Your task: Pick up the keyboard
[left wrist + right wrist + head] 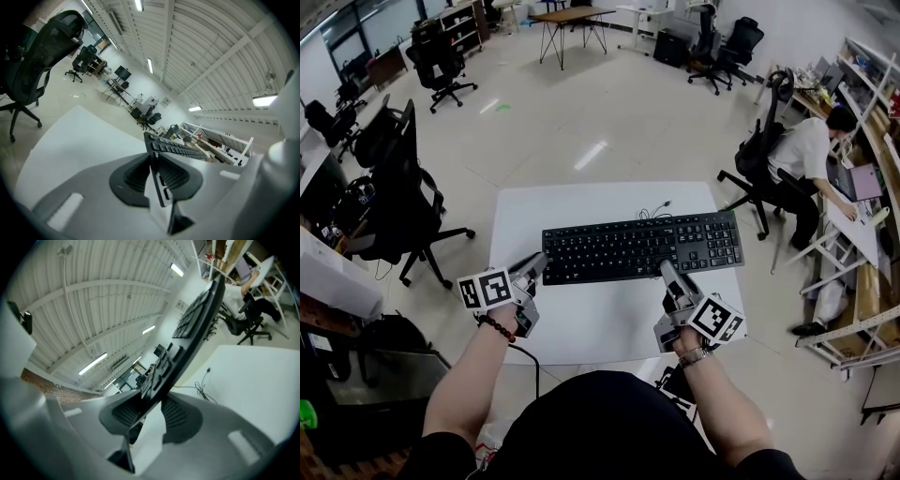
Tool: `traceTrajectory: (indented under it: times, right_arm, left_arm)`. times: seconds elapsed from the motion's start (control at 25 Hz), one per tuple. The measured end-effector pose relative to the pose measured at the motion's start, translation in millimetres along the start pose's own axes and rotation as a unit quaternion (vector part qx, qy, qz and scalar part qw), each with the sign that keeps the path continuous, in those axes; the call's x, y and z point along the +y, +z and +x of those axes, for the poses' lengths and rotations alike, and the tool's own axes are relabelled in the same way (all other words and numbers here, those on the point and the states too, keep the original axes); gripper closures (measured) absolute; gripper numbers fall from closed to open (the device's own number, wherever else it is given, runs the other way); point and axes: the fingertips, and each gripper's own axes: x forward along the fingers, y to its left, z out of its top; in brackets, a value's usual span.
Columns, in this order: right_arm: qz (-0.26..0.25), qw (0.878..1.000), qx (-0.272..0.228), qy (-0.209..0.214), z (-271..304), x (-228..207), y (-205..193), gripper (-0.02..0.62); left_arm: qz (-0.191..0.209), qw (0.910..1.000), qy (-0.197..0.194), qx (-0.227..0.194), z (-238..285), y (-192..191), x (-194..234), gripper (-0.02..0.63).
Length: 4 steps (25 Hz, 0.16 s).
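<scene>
Left hand-held gripper (536,266) clamped on keyboard (637,246) corner, right hand-held gripper (667,271) clamped on front edge; cable (656,210) partly hidden.

The flat black plastic keyboard (642,247) is dark all over. The rectangular worktop (600,323) is plain white. The left hand-held gripper (536,264) and the right hand-held gripper (668,273) are grey, with black ribbed pads (136,176) and white cubes (486,288) patterned with black square markers.

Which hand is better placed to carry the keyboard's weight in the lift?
Right, probably. The right gripper clamps the keyboard on its near edge, close to the middle; the left gripper clamps only its left end corner, so it would mainly steady.
</scene>
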Motion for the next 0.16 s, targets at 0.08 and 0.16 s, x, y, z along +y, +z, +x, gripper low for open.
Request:
traceTrajectory:
  times: [0.08, 0.16]
  right_arm:
    - [-0.001, 1.000, 0.000, 0.001, -1.1, 0.1, 0.7, 0.462]
    - [-0.001, 1.000, 0.000, 0.001, -2.2, -0.1, 1.0, 0.462]
  left_arm:
    - [0.000, 1.0000, 0.001, 0.000, -0.1, -1.1, -1.1, 0.542]
    - [0.000, 1.0000, 0.001, -0.001, -0.2, -2.3, -2.0, 0.543]
